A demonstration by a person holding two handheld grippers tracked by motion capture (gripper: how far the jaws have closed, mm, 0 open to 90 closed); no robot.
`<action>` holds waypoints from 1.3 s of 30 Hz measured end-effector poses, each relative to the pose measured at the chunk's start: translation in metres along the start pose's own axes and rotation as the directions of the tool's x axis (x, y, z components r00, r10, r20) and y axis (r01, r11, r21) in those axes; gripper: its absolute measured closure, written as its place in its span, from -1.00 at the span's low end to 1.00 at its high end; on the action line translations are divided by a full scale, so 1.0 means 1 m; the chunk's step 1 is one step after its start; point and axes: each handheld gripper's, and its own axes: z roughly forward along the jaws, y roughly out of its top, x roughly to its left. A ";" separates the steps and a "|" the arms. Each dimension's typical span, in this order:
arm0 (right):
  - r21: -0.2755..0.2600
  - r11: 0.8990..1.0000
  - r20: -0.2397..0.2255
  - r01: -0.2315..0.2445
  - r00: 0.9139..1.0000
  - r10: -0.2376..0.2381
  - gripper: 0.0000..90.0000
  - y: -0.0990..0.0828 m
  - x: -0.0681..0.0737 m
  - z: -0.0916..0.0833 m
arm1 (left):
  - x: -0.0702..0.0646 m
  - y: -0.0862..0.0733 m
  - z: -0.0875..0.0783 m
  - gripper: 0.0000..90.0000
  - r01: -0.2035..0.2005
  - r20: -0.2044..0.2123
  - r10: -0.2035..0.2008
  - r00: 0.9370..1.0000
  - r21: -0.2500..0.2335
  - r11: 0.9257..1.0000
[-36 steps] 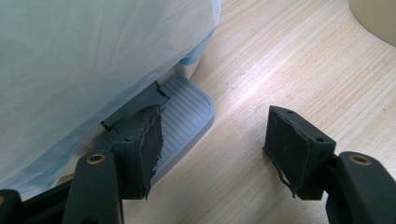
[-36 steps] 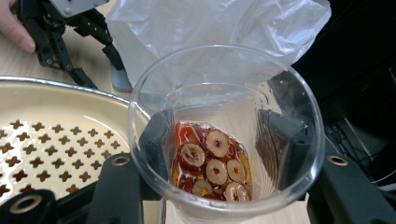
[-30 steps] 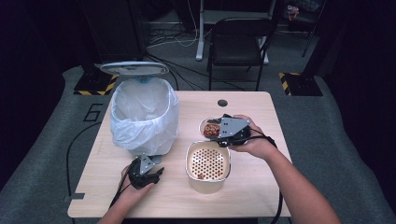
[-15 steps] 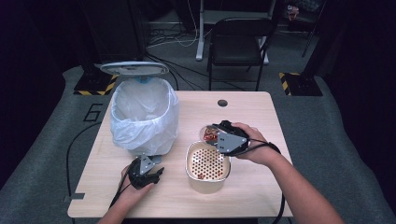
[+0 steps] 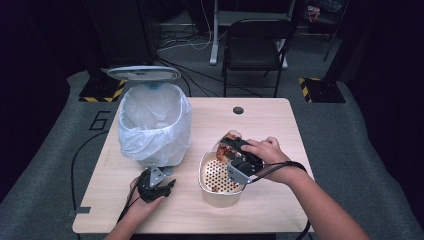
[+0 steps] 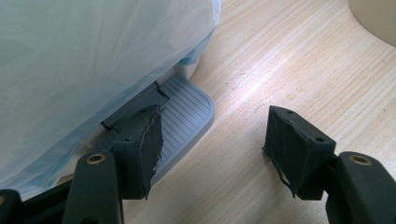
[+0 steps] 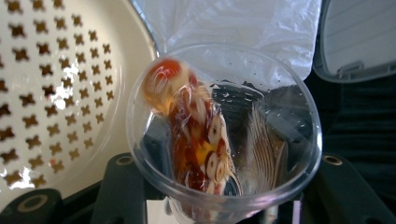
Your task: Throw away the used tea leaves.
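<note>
Cup [image 7: 224, 140]: clear plastic, gripped by the right tongs [image 5: 235, 156] and tipped on its side, mouth held over the near edge of the strainer [image 5: 218, 175] and facing the bin [image 5: 155, 124]
Contents: a sticky clump of red, orange and pale food scraps [image 7: 196, 135] clinging to the cup's inner wall; droplets and smears on the plastic — not yet slid out
Strainer: cream bowl with star-shaped holes, sits on the table [image 5: 260, 120] just right of the bin; a few reddish bits already lie on its floor
Progress: my reading — emptying is under way, most of the scraps are left to shake or scrape out
Right tongs: clamped round the cup's body, jaws on either side of it
Left tongs [image 6: 210, 154]: jaws apart with nothing between them, one jaw resting on the grey pedal [image 6: 182, 119] of the bin
Bin: lined with a white bag [image 6: 84, 60], lid [image 5: 143, 73] standing up — ready to receive waste
</note>
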 end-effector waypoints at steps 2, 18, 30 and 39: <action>0.033 0.995 0.014 0.097 0.995 -0.097 0.11 0.005 0.007 0.001 | 0.000 0.000 0.000 -0.19 0.000 0.001 0.000 1.000 0.000 1.000; 0.144 0.854 0.075 0.500 0.855 -0.513 0.12 0.018 0.030 0.003 | 0.000 0.000 0.000 -0.19 0.006 0.003 -0.006 1.000 -0.005 1.000; 0.131 0.847 0.183 0.516 0.827 -0.532 0.12 0.023 0.034 0.001 | 0.000 0.000 0.000 -0.19 -0.002 0.003 0.002 1.000 0.000 1.000; 0.139 0.828 0.175 0.544 0.809 -0.561 0.12 0.025 0.036 0.001 | 0.000 0.000 0.000 -0.19 -0.002 0.003 0.002 1.000 0.001 1.000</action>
